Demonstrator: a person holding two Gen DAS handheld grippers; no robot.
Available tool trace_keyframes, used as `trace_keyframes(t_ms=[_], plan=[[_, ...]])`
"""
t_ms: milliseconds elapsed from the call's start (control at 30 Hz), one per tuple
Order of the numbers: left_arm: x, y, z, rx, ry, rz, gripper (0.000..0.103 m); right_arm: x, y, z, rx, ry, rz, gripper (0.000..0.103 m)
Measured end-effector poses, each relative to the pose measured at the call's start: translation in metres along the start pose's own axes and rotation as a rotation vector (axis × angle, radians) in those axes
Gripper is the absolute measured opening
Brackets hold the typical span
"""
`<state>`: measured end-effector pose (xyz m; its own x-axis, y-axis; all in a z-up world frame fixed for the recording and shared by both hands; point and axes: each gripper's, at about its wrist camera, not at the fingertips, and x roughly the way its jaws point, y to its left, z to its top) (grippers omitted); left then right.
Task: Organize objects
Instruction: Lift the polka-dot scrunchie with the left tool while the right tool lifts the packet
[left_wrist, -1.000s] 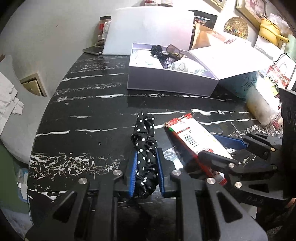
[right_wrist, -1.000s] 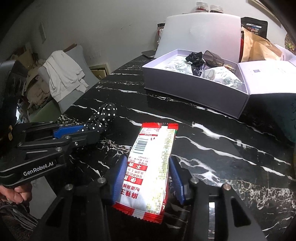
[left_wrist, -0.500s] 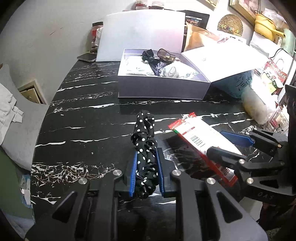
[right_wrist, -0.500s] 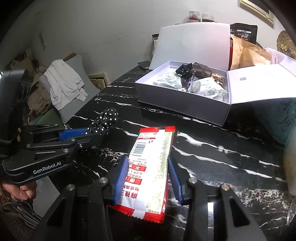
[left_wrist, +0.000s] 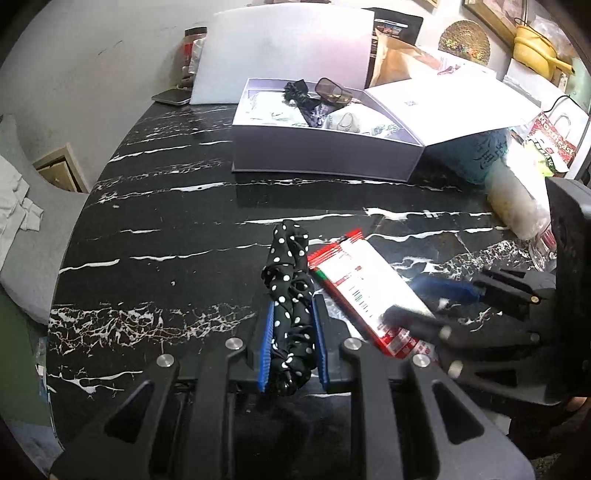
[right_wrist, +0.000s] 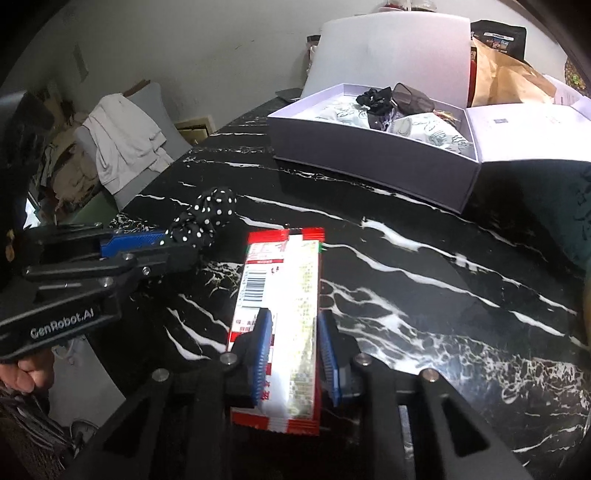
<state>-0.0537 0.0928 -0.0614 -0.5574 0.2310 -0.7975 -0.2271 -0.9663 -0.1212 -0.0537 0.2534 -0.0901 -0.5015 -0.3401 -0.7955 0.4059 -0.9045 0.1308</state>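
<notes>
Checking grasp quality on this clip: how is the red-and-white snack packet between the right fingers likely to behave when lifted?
The snack packet looks flat and thin, so probably light. Its glossy film may slip in the right gripper. Its long unsupported end will likely droop or flex.

Scrunchie (left_wrist: 290, 291) black, white dots; snack packet (right_wrist: 284, 295) white, red-edged; table (left_wrist: 177, 229) black, white-veined; box (left_wrist: 325, 155) lavender.

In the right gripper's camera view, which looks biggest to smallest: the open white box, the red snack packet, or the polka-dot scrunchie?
1. White box, largest though farthest.
2. Snack packet; nearness to the camera enlarges it.
3. Polka-dot scrunchie, clearly smallest.
</notes>
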Motion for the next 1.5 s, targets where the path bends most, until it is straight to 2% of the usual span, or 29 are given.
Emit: trace_keyframes(t_ms=[67,200,300,367,467,600,1033,1500], plan=[[0.000,0.004,-0.002,-0.006,0.002,0.008,0.018,0.005,0.003,0.001,-0.003,0.013,-0.006,0.062],[0.002,0.014,-0.005,-0.021,0.011,0.019,0.018,0.009,0.014,0.001,-0.042,0.003,-0.019,0.065],[0.004,0.020,-0.007,-0.030,0.019,0.020,0.018,0.014,0.027,-0.001,-0.119,0.001,-0.089,0.065],[0.005,0.022,-0.008,-0.035,0.024,0.018,0.018,0.015,0.031,-0.001,-0.128,-0.005,-0.079,0.065],[0.006,0.022,-0.009,-0.037,0.029,0.011,0.018,0.016,0.034,0.000,-0.140,-0.005,-0.066,0.052],[0.006,0.022,-0.010,-0.036,0.030,0.008,0.018,0.015,0.032,0.001,-0.128,-0.007,-0.069,0.046],[-0.009,0.021,-0.004,-0.024,0.001,0.023,0.018,0.003,0.028,0.004,-0.101,-0.002,-0.039,0.044],[-0.026,0.000,0.024,0.047,-0.047,0.021,0.018,-0.039,0.017,0.025,-0.095,-0.085,-0.043,0.044]])
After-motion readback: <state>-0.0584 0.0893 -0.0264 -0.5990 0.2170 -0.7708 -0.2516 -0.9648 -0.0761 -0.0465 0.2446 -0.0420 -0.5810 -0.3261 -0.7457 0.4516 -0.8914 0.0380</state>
